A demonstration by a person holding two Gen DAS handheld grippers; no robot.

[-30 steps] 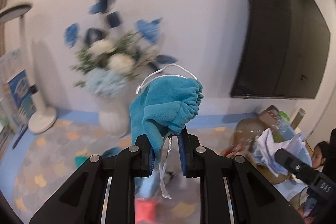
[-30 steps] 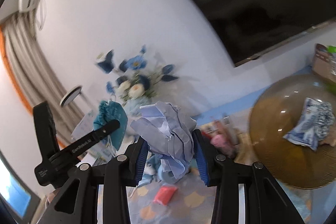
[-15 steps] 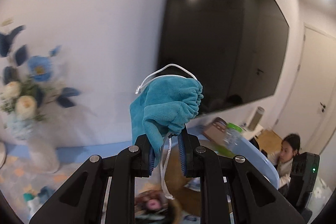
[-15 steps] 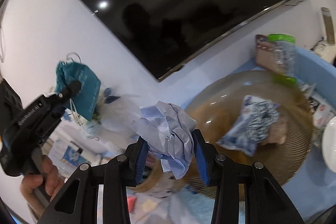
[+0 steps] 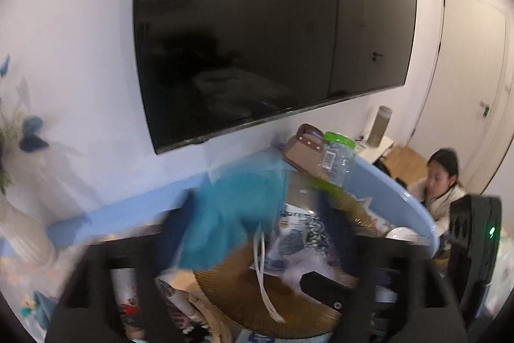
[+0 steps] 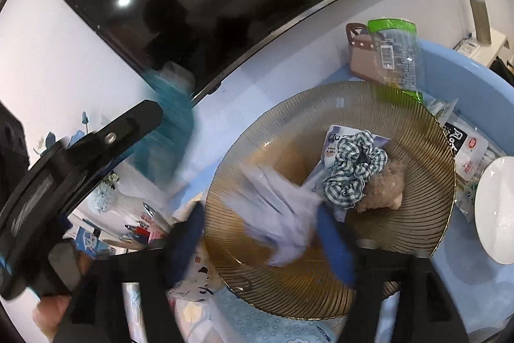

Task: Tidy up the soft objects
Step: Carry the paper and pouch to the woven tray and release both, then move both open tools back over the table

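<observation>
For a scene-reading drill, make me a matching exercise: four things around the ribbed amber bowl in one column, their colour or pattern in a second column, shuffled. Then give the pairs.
Things:
1. drawstring pouch
2. scrunchie
3. crumpled cloth
4. plush toy

Colours or patterns:
A. pale lavender-blue
B. teal
C. tan and fuzzy
D. dark and white gingham check

Pairs: 1-B, 2-D, 3-A, 4-C
</observation>
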